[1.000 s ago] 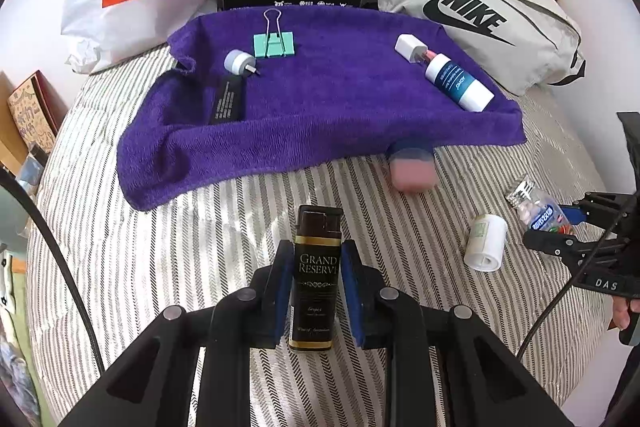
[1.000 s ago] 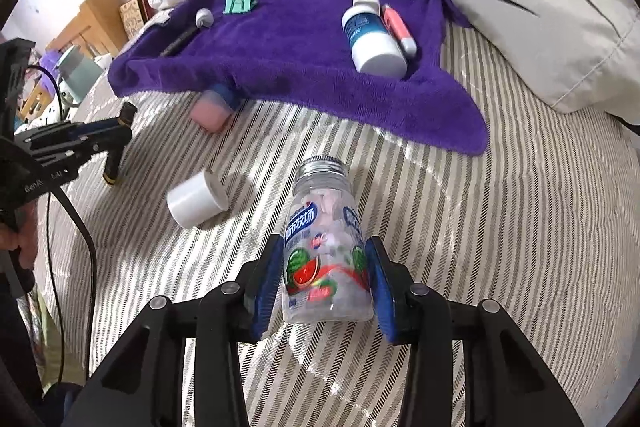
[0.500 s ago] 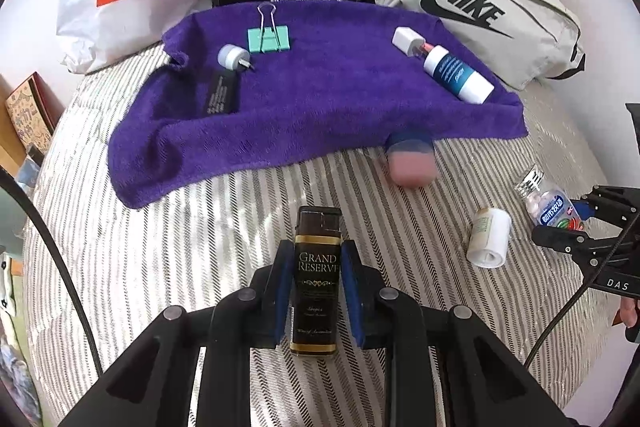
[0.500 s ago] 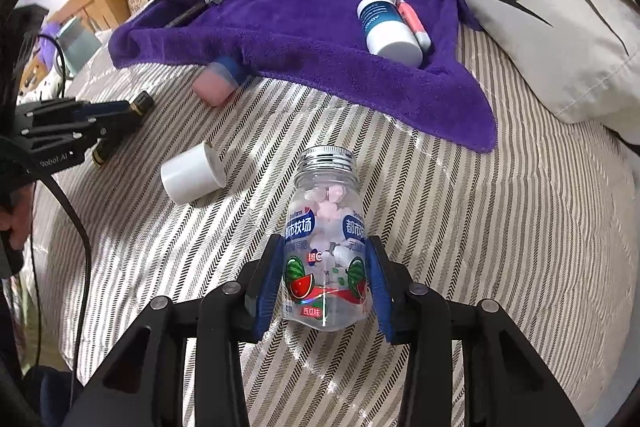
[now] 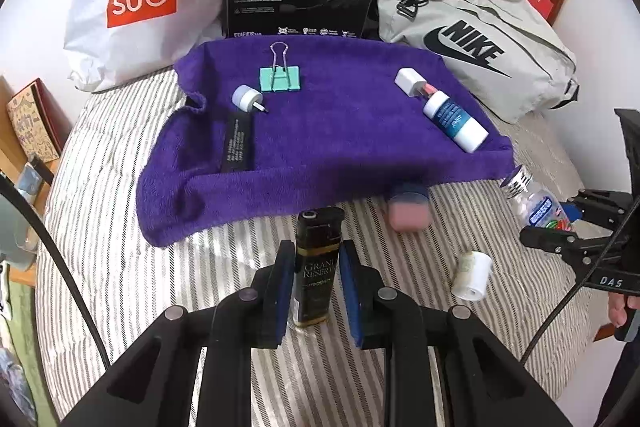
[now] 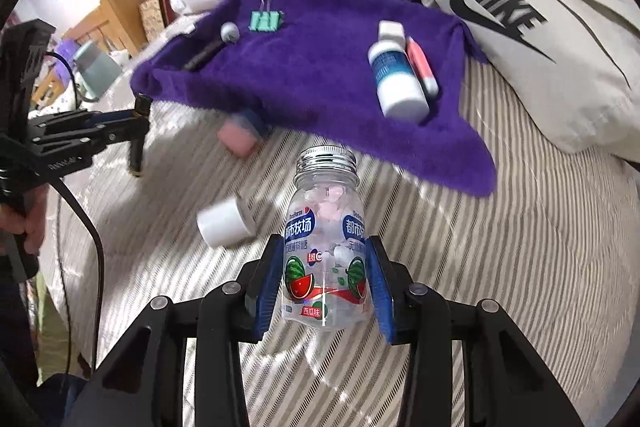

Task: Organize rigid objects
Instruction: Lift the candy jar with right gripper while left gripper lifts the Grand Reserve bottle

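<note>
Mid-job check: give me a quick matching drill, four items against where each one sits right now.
Items:
1. black lighter
2. candy bottle
3. green binder clip
4. white roll

Places:
A. lying on the striped bedding, off the towel
B. clamped in the right gripper
C. resting on the purple towel
D. clamped in the left gripper

Pairs: 1-D, 2-B, 3-C, 4-A
</note>
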Available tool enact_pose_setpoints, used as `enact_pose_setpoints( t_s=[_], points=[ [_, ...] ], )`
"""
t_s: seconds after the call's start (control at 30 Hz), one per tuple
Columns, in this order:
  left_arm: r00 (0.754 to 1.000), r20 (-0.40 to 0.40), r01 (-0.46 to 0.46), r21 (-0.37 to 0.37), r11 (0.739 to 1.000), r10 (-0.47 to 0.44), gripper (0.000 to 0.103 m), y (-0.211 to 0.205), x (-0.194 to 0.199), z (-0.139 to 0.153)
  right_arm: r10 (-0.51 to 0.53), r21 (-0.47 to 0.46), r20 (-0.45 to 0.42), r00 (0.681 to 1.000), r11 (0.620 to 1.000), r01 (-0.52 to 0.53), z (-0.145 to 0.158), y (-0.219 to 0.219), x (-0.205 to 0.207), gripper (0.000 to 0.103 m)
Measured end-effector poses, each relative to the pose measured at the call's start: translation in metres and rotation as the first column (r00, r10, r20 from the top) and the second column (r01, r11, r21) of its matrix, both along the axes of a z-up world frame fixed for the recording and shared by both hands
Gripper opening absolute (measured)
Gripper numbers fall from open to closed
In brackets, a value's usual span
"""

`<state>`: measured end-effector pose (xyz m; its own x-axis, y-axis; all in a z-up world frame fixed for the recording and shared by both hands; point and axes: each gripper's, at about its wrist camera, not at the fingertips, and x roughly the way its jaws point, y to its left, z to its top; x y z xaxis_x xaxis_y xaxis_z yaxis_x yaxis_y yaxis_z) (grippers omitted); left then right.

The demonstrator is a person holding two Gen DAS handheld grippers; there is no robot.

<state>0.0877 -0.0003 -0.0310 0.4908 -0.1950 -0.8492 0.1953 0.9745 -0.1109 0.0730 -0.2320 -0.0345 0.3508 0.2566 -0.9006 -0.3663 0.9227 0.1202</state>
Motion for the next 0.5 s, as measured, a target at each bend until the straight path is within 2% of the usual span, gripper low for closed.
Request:
enact_pose_setpoints(
  t_s=[0.23, 0.33, 0.5],
  points=[
    [0.998, -0.061, 0.0, 0.015, 1.0, 0.001, 0.022, -0.003, 0.009, -0.03, 0.012, 0.005, -0.007, 1.0, 1.0, -0.012, -0.003, 0.005, 0.013, 0.041],
    [0.998, -0.061, -0.004, -0.007, 1.0, 0.003, 0.022, -0.004, 0.008, -0.035, 0.014, 0.008, -0.021, 1.0, 1.0, -0.014, -0.008, 0.007, 0.011, 0.041],
    [0.999, -0.054, -0.002, 0.043, 0.999, 0.004, 0.025, -0.013, 0.012, -0.036, 0.011, 0.0, -0.04, 0.999, 1.0, -0.011, -0.013, 0.004, 0.007, 0.041]
  ],
)
